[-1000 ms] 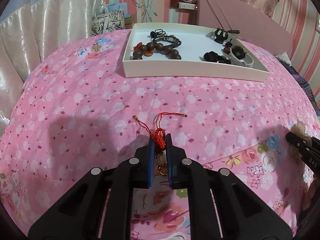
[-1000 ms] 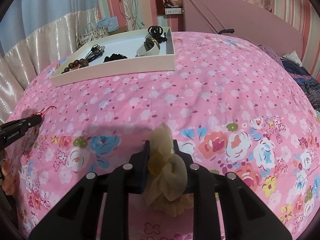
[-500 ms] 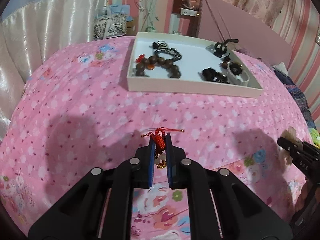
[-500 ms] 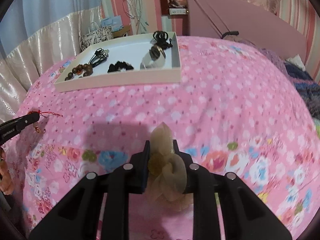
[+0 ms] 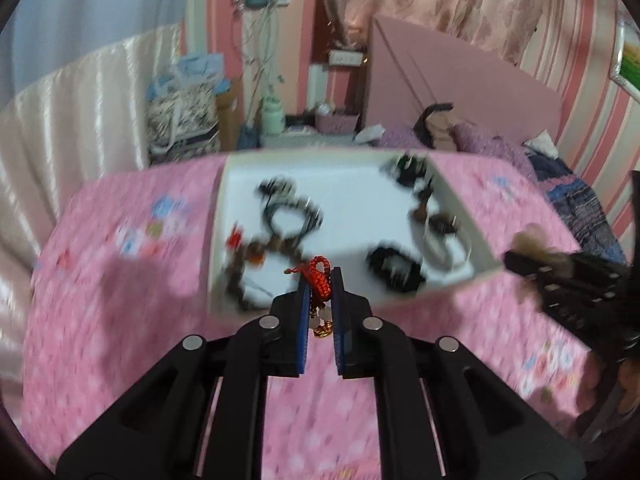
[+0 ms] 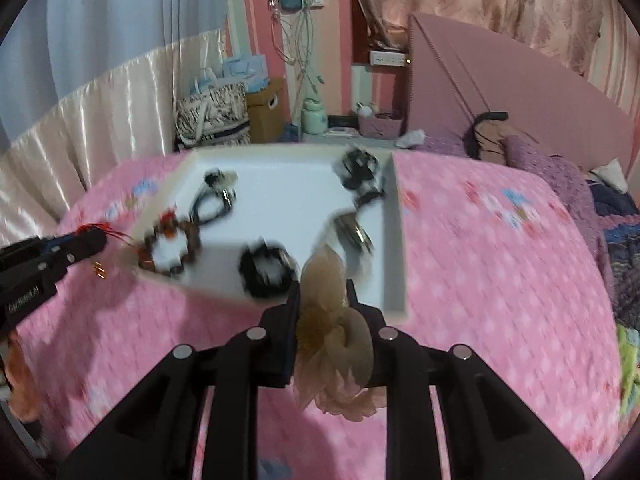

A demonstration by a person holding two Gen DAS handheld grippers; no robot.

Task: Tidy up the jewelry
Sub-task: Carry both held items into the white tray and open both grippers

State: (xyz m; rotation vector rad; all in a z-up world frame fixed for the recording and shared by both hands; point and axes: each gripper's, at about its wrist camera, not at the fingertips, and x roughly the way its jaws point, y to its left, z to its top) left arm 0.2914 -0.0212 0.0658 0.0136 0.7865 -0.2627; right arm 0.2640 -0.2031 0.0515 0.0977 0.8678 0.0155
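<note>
My left gripper [image 5: 320, 280] is shut on a red braided cord charm [image 5: 319, 280] with small gold pendants hanging below, held above the near edge of the white tray [image 5: 352, 188]. My right gripper [image 6: 322, 292] is shut on a tan fabric flower hair tie [image 6: 332, 320], held above the tray's [image 6: 288, 184] near right corner. The tray holds a wooden bead bracelet [image 6: 168, 250], black hair ties [image 6: 266, 270] and other dark pieces, all blurred. The left gripper also shows in the right wrist view [image 6: 86, 242], and the right gripper in the left wrist view [image 5: 520, 262].
The tray lies on a bed with a pink floral cover [image 5: 120, 320]. A pink headboard [image 6: 500, 92] stands at the back right, a satin curtain [image 5: 80, 100] at the left. Bags and a nightstand [image 6: 344, 124] with small items sit behind the bed.
Both grippers have risen off the bed cover and moved forward toward the tray, each still holding its item. The tray now appears much closer and the view is motion-blurred.
</note>
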